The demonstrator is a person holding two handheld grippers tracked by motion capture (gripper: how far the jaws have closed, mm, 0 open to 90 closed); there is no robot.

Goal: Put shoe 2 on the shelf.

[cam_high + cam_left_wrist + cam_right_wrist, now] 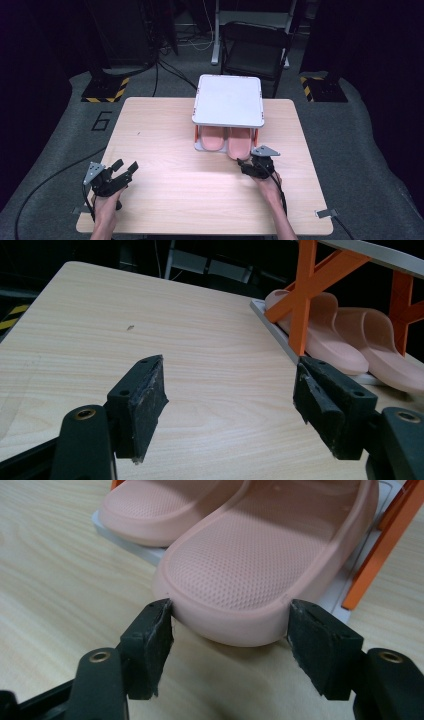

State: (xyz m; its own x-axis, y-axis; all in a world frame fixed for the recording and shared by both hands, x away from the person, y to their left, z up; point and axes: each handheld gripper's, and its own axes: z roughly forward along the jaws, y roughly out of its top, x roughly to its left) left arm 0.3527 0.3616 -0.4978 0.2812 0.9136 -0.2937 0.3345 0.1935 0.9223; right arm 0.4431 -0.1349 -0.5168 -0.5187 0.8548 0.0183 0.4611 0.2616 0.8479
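R gripper point(248, 165) sits at the near end of the right-hand pink slipper point(239, 143), jaws wide, one each side of the slipper's rounded end. In the right gripper view the tips point(230, 625) look to be at or just touching its rim; can't tell if they press, so no firm grip seen. L gripper point(125, 168) is well apart, near the table's point(165, 200) front left, jaws wide w/ nothing between them, only bare wood. Both slippers, incl. the other slipper point(212, 138), lie side by side on the bottom shelf of a small white rack point(228, 100) w/ orange legs, mid-table toward the back; the right-hand one sticks out past the shelf edge.
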